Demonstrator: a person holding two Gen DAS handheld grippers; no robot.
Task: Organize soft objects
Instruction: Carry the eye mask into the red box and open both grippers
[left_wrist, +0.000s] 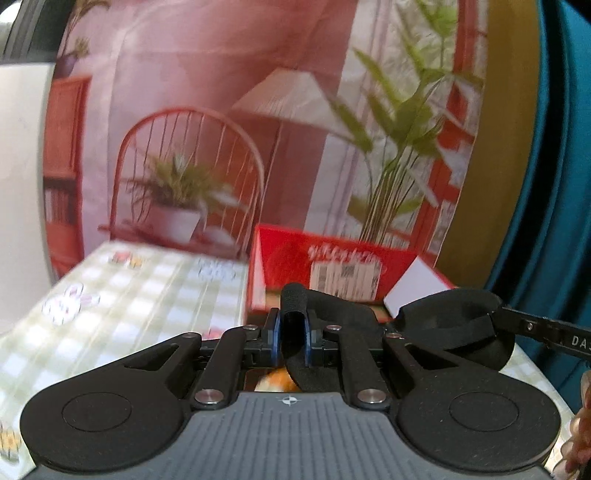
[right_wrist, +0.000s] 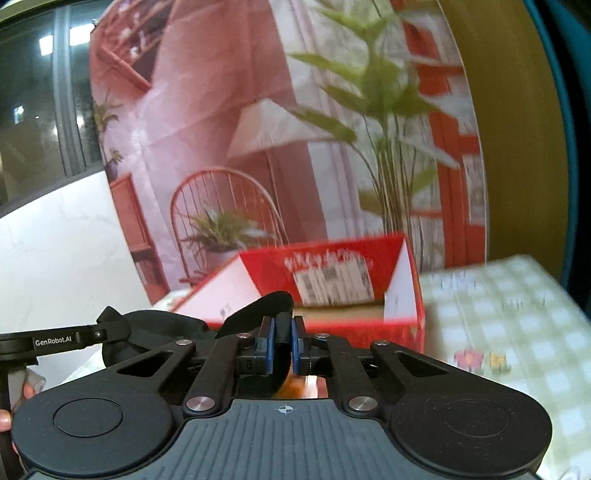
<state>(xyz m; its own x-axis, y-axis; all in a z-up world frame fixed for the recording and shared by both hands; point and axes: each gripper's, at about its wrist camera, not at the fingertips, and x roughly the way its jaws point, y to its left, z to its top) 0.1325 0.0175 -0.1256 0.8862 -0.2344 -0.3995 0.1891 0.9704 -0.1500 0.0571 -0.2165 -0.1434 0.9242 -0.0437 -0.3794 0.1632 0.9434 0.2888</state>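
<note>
A black sleep mask with an elastic strap is held between both grippers above the table. My left gripper (left_wrist: 291, 338) is shut on one end of the black mask (left_wrist: 458, 325), whose padded cup hangs to the right. My right gripper (right_wrist: 282, 345) is shut on the other end of the mask (right_wrist: 258, 306); its other part stretches left toward the left gripper's arm (right_wrist: 59, 341). An open red cardboard box (left_wrist: 332, 266) stands just beyond both grippers, also in the right wrist view (right_wrist: 332, 273). Something orange shows below the fingers (left_wrist: 277, 380).
The table has a green-and-white checked cloth (left_wrist: 140, 295), also right of the box in the right wrist view (right_wrist: 509, 314). A printed backdrop of a chair, lamp and plants (left_wrist: 229, 147) hangs behind. A white wall (right_wrist: 55, 258) is at left.
</note>
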